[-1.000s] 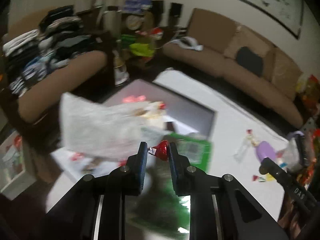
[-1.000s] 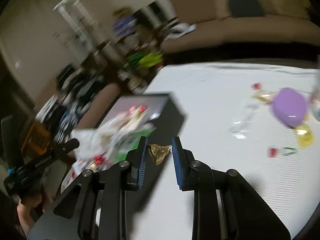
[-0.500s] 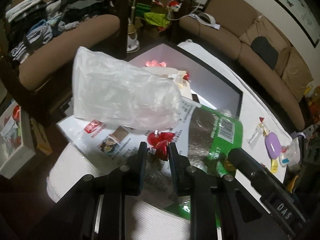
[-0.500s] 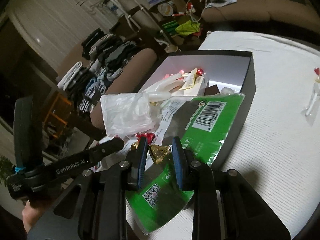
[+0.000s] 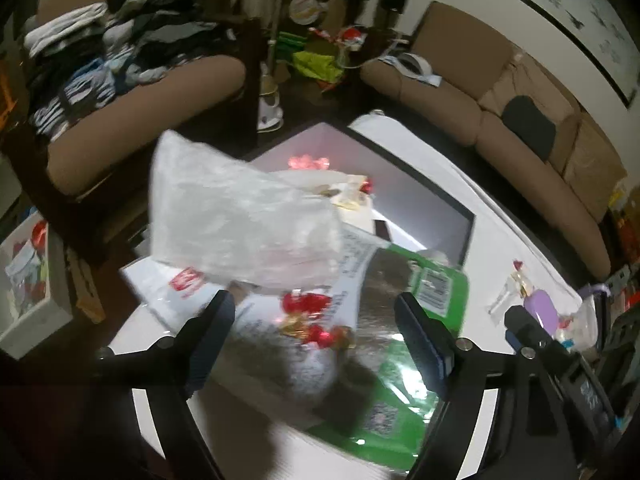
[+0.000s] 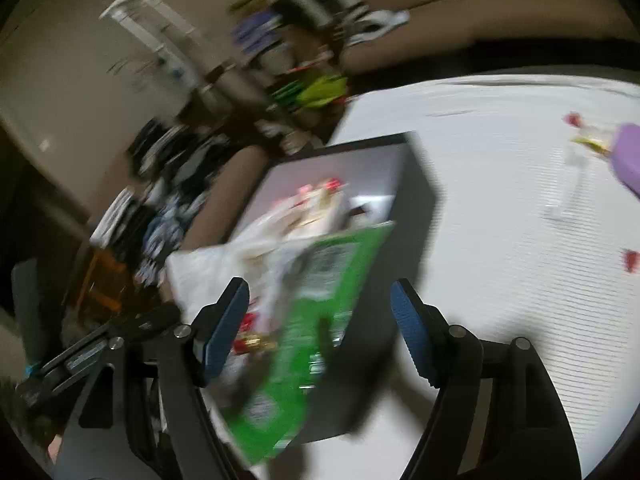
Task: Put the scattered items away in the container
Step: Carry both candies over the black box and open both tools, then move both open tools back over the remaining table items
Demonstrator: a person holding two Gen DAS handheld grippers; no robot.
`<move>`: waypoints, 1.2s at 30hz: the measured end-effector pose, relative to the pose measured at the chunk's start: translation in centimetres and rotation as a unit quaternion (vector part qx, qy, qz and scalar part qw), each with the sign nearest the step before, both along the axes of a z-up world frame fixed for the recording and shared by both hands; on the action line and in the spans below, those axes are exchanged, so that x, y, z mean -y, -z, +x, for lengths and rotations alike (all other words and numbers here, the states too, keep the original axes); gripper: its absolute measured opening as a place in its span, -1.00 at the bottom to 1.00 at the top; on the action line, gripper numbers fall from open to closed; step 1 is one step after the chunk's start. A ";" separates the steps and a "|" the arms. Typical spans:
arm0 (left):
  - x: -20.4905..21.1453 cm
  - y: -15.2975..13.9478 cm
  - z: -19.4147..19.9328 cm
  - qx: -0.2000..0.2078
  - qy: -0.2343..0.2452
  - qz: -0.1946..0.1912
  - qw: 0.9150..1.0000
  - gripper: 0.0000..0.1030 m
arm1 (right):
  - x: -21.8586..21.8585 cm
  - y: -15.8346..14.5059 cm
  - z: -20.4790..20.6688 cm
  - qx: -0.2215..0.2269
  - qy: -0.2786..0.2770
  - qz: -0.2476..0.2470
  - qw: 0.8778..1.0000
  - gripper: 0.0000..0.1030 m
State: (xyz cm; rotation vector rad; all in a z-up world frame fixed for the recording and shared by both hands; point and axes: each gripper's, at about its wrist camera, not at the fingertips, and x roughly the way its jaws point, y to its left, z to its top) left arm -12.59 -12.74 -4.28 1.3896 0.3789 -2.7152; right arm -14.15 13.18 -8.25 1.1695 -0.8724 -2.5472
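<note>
Over the box, both claws (left, right) are opening, their candies dropped.

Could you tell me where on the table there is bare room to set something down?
The white tabletop is bare between the dark box and the purple item. The box is crowded: green packet, clear bag and wrapped candies.

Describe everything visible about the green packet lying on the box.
The green packet is a flat, glossy foil pouch with a silvery centre panel, a white barcode label near its far corner and a QR code near its near end. It lies tilted over the near corner of the dark box, partly under a white printed bag, with small red and gold wrapped candies resting on it.
</note>
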 end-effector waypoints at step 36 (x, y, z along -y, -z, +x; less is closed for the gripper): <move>-38.5 17.5 -5.4 0.125 0.316 0.073 0.938 -0.61 | -31.7 9.1 14.8 0.125 0.303 0.020 0.944 0.39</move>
